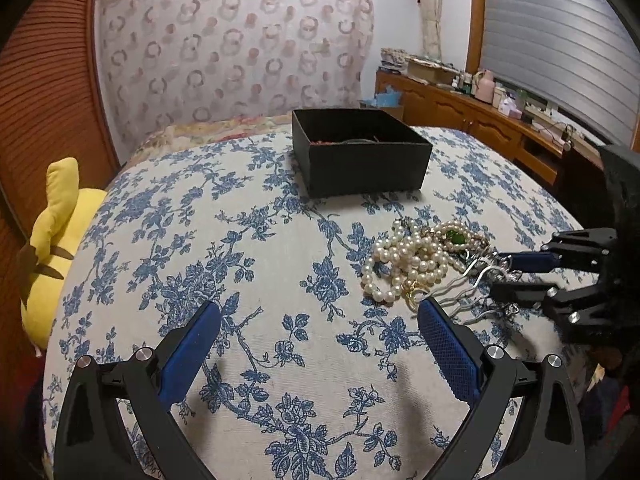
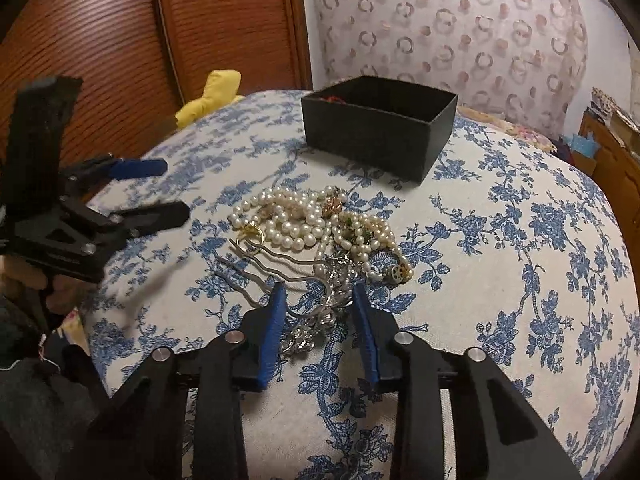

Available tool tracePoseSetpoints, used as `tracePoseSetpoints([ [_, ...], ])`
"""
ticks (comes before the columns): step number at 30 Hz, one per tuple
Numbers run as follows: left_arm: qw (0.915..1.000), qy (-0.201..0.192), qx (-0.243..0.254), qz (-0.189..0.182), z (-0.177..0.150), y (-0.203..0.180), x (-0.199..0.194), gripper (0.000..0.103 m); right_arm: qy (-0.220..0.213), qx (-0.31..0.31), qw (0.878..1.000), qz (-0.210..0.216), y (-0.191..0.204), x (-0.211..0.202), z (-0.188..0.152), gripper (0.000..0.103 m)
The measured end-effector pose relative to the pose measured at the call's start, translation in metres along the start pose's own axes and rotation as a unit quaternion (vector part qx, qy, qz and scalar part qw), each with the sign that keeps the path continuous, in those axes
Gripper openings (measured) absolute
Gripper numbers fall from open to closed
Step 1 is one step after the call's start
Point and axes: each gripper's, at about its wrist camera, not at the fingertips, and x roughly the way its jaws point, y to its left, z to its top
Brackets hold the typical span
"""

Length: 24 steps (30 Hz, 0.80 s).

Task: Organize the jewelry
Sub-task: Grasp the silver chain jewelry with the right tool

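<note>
No legible text, label, brand or number anywhere

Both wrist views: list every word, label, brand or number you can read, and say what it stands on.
None can be read.
Black box: plain sides, no label showing.
Left gripper and right gripper: no markings legible.
Clutter on the wooden sideboard: any print there is too small and blurred to read.
Pearl necklaces: no tags.

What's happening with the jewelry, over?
Left hand-held gripper open, empty. Right hand-held gripper around silver chain, pads not pressing. Pearls piled. Box path clear.
</note>
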Motion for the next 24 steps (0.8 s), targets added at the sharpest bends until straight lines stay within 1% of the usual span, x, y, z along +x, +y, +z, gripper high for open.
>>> tracePoseSetpoints([
  [1,1.0,0.002,0.0,0.0,0.0,0.0,0.001,0.095,-0.008,0.007,1.0,0.001,-0.003,-0.004,0.0,0.019],
  [2,1.0,0.004,0.001,0.001,0.001,0.0,0.002,0.095,-0.014,0.013,1.0,0.006,-0.005,-0.007,0.0,0.017],
  [6,0.9999,0.014,0.002,0.002,0.001,0.0,0.006,0.095,-0.025,0.024,0.999,0.012,-0.014,-0.015,0.0,0.016],
  [11,0.9999,0.016,0.007,0.002,0.002,-0.002,0.007,0.095,-0.044,0.041,0.998,0.022,-0.021,-0.026,-0.002,0.014],
  [14,0.9998,0.014,0.01,-0.007,0.005,-0.005,0.007,0.095,-0.058,0.038,0.997,0.016,-0.022,-0.036,-0.003,0.013],
  [18,0.9997,0.013,0.013,-0.019,0.01,-0.009,0.008,0.095,-0.065,0.037,0.997,0.005,-0.028,-0.046,-0.003,0.012],
  [20,0.9995,0.015,0.013,-0.025,0.012,-0.011,0.01,0.086,-0.066,0.037,0.997,-0.004,-0.031,-0.049,-0.003,0.012],
  [21,0.9993,0.02,0.012,-0.028,0.013,-0.011,0.013,0.084,-0.065,0.037,0.997,-0.007,-0.032,-0.049,-0.003,0.012],
  [23,0.999,0.024,0.011,-0.036,0.015,-0.013,0.017,0.073,-0.064,0.036,0.997,-0.012,-0.035,-0.05,-0.003,0.012],
  [24,0.9987,0.028,0.01,-0.041,0.016,-0.013,0.019,0.07,-0.064,0.037,0.997,-0.013,-0.037,-0.051,-0.004,0.012],
])
